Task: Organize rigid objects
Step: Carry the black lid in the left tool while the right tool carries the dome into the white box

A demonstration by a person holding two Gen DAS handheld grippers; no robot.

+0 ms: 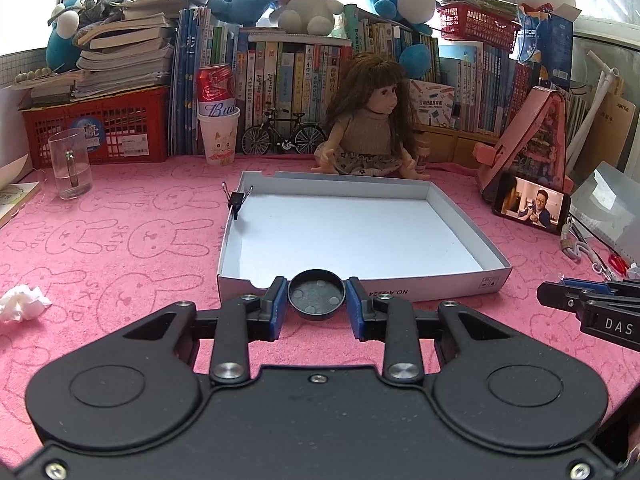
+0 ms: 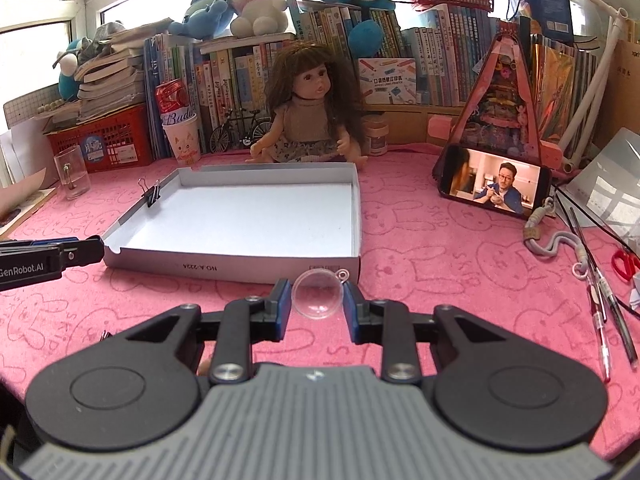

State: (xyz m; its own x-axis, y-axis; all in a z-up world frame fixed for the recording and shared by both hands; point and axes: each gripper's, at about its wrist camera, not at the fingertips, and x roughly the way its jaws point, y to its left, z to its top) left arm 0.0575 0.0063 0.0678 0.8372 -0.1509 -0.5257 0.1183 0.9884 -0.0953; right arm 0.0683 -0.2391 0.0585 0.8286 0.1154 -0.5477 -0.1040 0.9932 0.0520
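Two pieces are in our grippers and none sits in the white box [image 1: 496, 276], so we judge the sorting barely begun; only a binder clip [image 1: 237, 202] grips its left wall. Our left gripper [image 1: 316, 300] has its jaws clamped on the black round lid [image 1: 316, 295], which sits squarely between the blue pads, just short of the box's near wall. Our right gripper [image 2: 317, 298] holds the clear plastic dome [image 2: 317, 295] between its jaws, the pads seemingly touching both sides, near the box's front right corner. Both still need placing inside.
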